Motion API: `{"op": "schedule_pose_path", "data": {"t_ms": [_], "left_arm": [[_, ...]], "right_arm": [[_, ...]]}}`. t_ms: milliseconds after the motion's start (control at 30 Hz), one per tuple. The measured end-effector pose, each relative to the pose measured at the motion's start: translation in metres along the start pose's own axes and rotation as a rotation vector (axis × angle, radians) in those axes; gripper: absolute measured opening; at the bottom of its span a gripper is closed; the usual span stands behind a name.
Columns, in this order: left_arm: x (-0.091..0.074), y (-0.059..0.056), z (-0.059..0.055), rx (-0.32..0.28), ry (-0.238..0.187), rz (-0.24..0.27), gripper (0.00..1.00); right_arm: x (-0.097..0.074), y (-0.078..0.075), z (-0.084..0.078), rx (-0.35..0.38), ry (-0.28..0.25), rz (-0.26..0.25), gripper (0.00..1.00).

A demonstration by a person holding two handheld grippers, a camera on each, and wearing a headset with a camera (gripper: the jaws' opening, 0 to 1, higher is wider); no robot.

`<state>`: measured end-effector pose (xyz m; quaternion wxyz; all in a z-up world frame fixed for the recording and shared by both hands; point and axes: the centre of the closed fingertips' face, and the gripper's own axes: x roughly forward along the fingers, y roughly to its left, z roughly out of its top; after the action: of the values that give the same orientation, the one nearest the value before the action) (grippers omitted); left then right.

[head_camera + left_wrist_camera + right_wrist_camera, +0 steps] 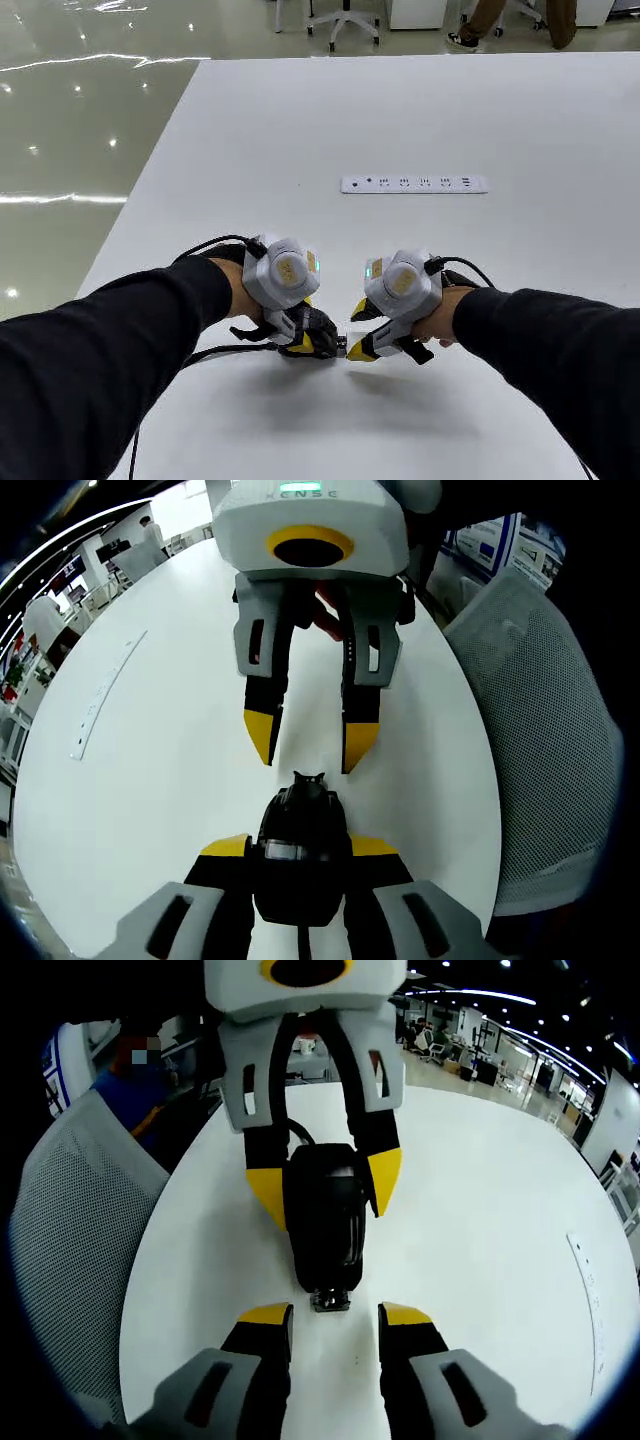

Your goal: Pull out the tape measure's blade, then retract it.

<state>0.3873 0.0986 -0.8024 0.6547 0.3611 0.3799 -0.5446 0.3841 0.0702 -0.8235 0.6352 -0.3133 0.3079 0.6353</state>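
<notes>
Currently setting up the pull-out, the first half of the task, and seeing no blade out of the case yet beyond the end hook (330, 1300). Clamping the tape measure (300, 815) across its black case with the left tongs (300, 846), low over the white worktop (500, 120) near its front edge. Holding the right tongs (335, 1318) apart, straddling the hook on both sides without pinching it, going by the right gripper view. Facing the two tongs nose to nose in the head view, almost touching. Working well apart from the power strip (414, 184) further out on the worktop.

Next, judging from this: closing the right tongs squarely on the hook, then drawing straight away from the case along the blade line, with a firm left clamp throughout. Needing a solid bite on that small tab, and probably slipping off otherwise. Watching for the case twisting inside the left tongs under load. Retracting afterwards, most likely by walking the hook back toward the case under control rather than releasing it outright.
</notes>
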Motion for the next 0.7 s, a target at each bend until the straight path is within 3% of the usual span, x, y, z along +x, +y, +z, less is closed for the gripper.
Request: {"op": "schedule_pose_path", "data": {"t_ms": [267,300,400,433,700], "left_arm": [[0.0,0.001,-0.001,-0.025,-0.01,-0.009,0.31],[0.0,0.0,-0.001,-0.029,-0.012,-0.008,0.31],[-0.001,0.001,-0.002,-0.036,-0.017,-0.005,0.32],[-0.001,0.001,-0.002,-0.04,-0.018,-0.004,0.32],[0.0,0.001,-0.002,-0.034,-0.009,-0.008,0.32]], "right_arm": [[0.019,0.006,-0.005,-0.052,0.044,0.008,0.14],[0.02,0.0,-0.003,-0.086,0.04,-0.023,0.12],[0.019,0.002,-0.003,-0.087,0.045,-0.008,0.11],[0.018,0.001,-0.003,-0.118,0.047,-0.011,0.11],[0.02,0.001,0.001,-0.06,0.043,-0.012,0.11]]}}
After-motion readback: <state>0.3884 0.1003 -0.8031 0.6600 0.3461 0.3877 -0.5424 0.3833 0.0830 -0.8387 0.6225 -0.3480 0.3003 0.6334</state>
